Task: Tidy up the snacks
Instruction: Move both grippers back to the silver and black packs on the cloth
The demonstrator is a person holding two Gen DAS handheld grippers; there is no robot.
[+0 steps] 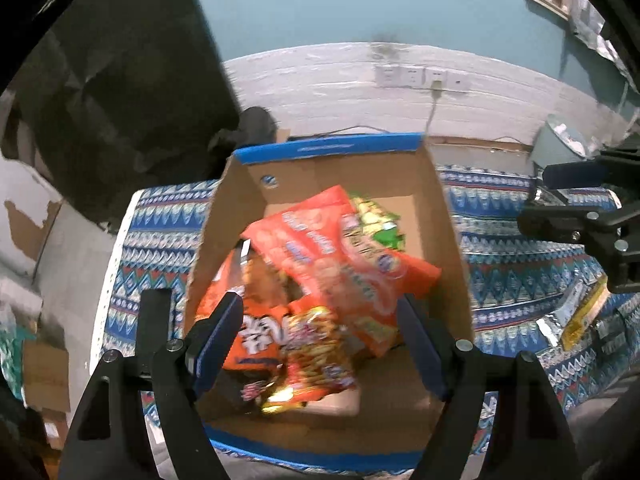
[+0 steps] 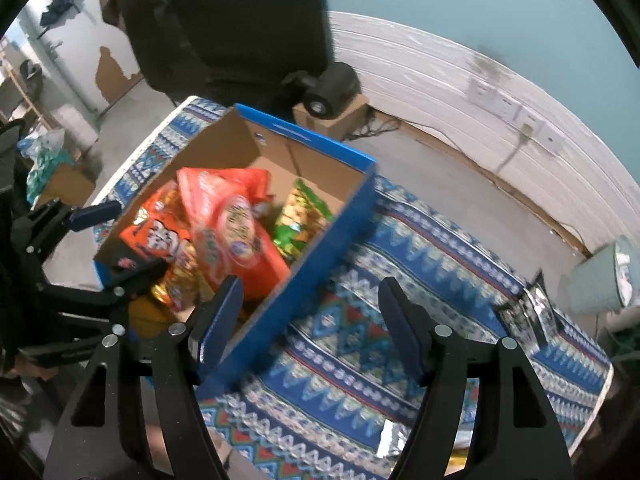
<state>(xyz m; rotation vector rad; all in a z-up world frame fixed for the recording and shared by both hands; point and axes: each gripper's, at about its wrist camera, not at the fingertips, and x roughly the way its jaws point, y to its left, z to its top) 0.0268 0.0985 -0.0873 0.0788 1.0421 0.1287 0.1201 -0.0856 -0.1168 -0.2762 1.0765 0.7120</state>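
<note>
Left gripper [image 1: 320, 320] hangs over the near end of the cardboard box [image 1: 444, 216], jaws spread wide, nothing between the pads. Blue fingers [image 1: 222, 332] frame the snack pile from above; no contact visible.

Right gripper [image 2: 310, 320] is also wide open and empty. Its left finger [image 2: 220, 320] overlaps the box's blue outer wall [image 2: 320, 256] in the picture; can't tell if it touches. Its right finger is over the patterned blue cloth [image 2: 420, 248].

Box sits on the cloth, open top, blue trim on the rim, brown inside. Contents, piled toward the near-left part:
- big red-orange bag [image 1: 340, 256] on top, lying diagonally across the pile
- orange bag with white characters [image 1: 256, 336] under it, near-left
- gold/red packet [image 1: 316, 356] at the near end, partly over the orange bag
- green/yellow packet [image 1: 376, 224] at the far-right side, partly tucked under the red-orange bag

Far end of the box floor is bare cardboard.

Outside the box: a yellow packet [image 1: 580, 316] and a silvery wrapper [image 1: 548, 324] lie on the cloth to the right, well apart from the box. Right wrist view shows another silver packet edge [image 2: 390, 438] on the near cloth and a dark foil packet [image 2: 532, 312] at the far-right edge of the cloth.

Background: white panelled wall with outlets [image 1: 416, 76], grey bin [image 1: 560, 140] on the right, a dark-clothed person [image 2: 224, 20] behind the box. Both frames are motion-blurred, so print on the bags is unreadable.
</note>
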